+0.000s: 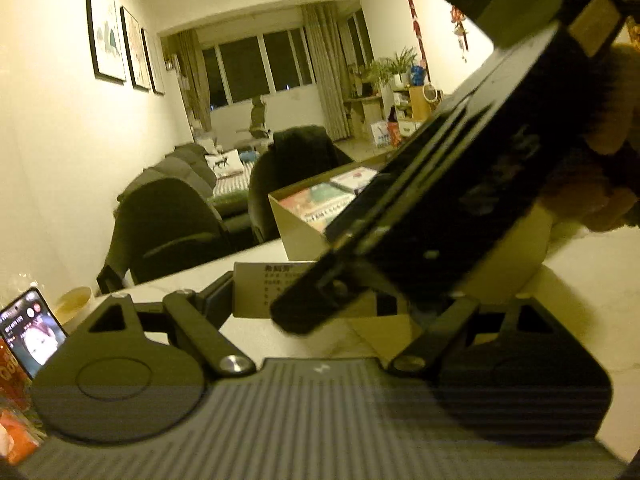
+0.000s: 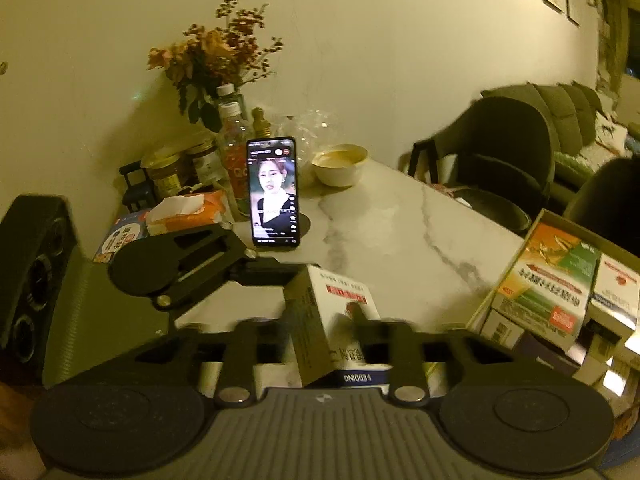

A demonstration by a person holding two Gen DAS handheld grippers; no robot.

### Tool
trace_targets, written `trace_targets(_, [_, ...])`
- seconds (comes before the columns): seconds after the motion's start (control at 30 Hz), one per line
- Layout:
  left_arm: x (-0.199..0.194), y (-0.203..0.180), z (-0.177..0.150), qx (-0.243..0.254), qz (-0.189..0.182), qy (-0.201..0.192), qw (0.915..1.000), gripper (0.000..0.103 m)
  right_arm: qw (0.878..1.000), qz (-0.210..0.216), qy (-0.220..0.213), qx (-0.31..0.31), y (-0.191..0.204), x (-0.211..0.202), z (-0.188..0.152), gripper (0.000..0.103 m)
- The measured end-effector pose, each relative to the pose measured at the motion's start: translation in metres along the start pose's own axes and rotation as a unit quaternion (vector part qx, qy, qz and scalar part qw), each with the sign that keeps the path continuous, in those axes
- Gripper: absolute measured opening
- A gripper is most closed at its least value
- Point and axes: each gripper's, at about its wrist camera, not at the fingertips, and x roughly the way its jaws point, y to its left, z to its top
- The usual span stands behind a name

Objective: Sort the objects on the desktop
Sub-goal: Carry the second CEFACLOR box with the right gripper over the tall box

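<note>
Where the two views overlap, the largest item is the marble-patterned tabletop (image 2: 400, 232), which carries everything listed below. Dark chairs (image 2: 500, 152) stand along its far edge. An open cardboard box (image 2: 536, 232) sits on the right side of the tabletop and holds several printed medicine packs (image 2: 552, 280) laid flat.

The right tool (image 2: 324, 340) crosses diagonally in front of the left wrist camera. It blocks most of the right half of that view, including part of the cardboard box. The left tool (image 1: 304, 300) is clenched endwise on the small white carton (image 2: 332, 312), with a pad against each visible end. The carton is tilted, just left of the cardboard box, and also lies between the fingers of the right tool. Motion blur prevents telling whether the right tool's pads press on it.

Against the wall, well apart from the carton:
- a vase of dried flowers (image 2: 208, 56)
- a clear bottle (image 2: 232, 132)
- a lit phone (image 2: 273, 192), standing upright
- an orange tissue pack (image 2: 188, 208)
- lidded jars (image 2: 166, 172)
- a pale bowl (image 2: 340, 164)
</note>
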Motion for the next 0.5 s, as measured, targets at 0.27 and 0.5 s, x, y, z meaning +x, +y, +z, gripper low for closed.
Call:
trace_targets(0.27, [-0.013,-0.007,0.005,0.012,-0.017,-0.034,0.9992,0.087,0.997,0.043,0.015,0.063,-0.025,0.001,0.0,0.086])
trace_targets(0.5, [-0.013,-0.007,0.005,0.001,-0.03,-0.035,0.9989,0.087,0.986,0.101,0.035,0.132,-0.05,0.005,-0.008,0.074])
